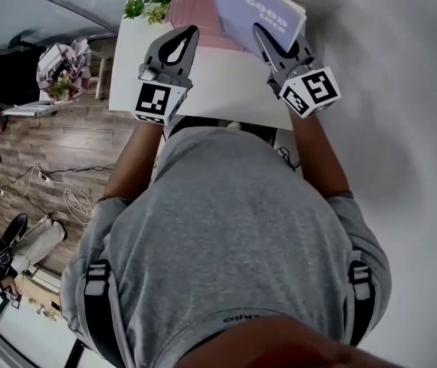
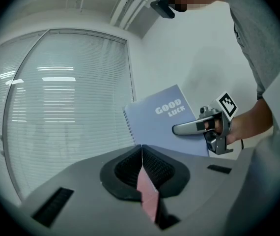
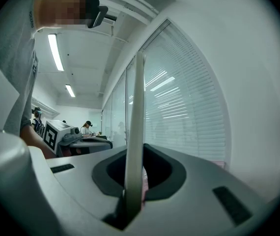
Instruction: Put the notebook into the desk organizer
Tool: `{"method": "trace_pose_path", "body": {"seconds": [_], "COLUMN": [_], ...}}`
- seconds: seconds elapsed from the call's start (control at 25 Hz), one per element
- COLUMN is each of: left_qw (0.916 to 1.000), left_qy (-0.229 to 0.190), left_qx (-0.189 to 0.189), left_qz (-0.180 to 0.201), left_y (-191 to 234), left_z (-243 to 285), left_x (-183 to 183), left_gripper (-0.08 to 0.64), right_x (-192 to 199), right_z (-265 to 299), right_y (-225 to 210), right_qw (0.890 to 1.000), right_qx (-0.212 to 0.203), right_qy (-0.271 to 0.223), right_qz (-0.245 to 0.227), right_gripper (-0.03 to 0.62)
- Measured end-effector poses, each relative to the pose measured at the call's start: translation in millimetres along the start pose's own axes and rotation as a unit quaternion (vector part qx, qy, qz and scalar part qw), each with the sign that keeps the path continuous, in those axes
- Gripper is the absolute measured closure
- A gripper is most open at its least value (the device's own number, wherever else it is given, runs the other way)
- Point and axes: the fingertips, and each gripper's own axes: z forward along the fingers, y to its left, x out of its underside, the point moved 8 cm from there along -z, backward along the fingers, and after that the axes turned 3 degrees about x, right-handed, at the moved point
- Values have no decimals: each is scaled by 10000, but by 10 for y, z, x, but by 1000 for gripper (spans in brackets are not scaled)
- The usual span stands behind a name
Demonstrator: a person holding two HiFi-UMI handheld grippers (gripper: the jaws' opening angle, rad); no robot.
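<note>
So the notebook (image 1: 261,10) is being held up off the bench (image 1: 226,90), top middle of the head view. It's being clamped at its lower edge by the fingers of the right gripper (image 1: 263,35). In the right gripper view it's being seen edge-on, as a thin pale strip running up between the clenched fingers.

The fingers of the left gripper (image 1: 186,37) are being pressed together on a pink edge. That's being read as a wall of the desk organizer (image 1: 195,10), just left of the notebook.

Handling-wise, the notebook is being judged light and thin, with a spiral spine and a smooth cover that could slide. It's probably bendy when pinched at one edge, so a hold nearer the spine is being suggested as the stiffer spot. Nothing fragile about it.

Counts being made:
- one notebook
- one pink organizer
- two grippers
- one little plant (image 1: 148,6) at the bench's upper left corner
</note>
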Motion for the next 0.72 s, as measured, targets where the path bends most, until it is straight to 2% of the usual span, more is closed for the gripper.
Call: {"method": "trace_pose_path", "body": {"seconds": [0.2, 0.32, 0.52, 0.72], "left_qw": [9997, 9998, 9998, 9997], "left_qy": [-205, -160, -133, -143], "left_qx": [108, 138, 150, 170], "left_qz": [-49, 13, 2, 49], "left_y": [248, 482, 719, 911], "left_z": [131, 255, 375, 568], "left_x": [45, 89, 102, 118], "left_gripper": [540, 540, 540, 540], "right_x": [32, 30, 0, 1], "right_z": [250, 517, 782, 1009], "right_y": [-124, -250, -384, -580], "right_qw": [9980, 9950, 9911, 9825], "right_qx": [-202, -288, -295, -435], "right_qy": [3, 110, 227, 404], "right_qz": [591, 951, 1277, 1765], "right_gripper": [554, 554, 554, 554]}}
